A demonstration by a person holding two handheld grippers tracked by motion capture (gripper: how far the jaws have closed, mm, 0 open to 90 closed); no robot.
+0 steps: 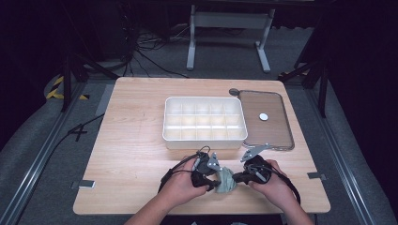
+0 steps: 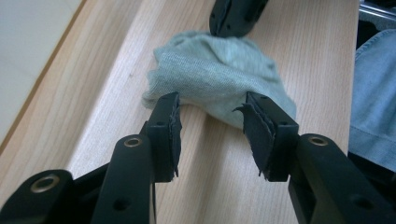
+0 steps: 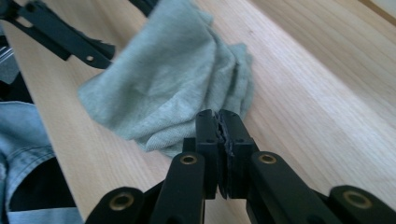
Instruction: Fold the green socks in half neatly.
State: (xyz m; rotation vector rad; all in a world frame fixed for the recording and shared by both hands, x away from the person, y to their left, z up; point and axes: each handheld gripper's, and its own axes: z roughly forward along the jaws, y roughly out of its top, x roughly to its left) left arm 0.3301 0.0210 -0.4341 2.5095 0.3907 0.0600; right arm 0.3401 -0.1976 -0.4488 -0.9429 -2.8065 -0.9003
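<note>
A crumpled grey-green cloth lies on the wooden table near its front edge, between my two grippers. My left gripper stands open. In the left gripper view its jaws flank the cloth's near edge without pressing on it. My right gripper comes at the cloth from the other side. In the right gripper view its jaws are shut, and the cloth's folds gather toward the tips. The right gripper also appears at the cloth's far side in the left gripper view.
A white box with several compartments stands mid-table, just behind the hands. To its right lies a flat clear lid with a small white disc on it. Denim fabric hangs past the table's front edge.
</note>
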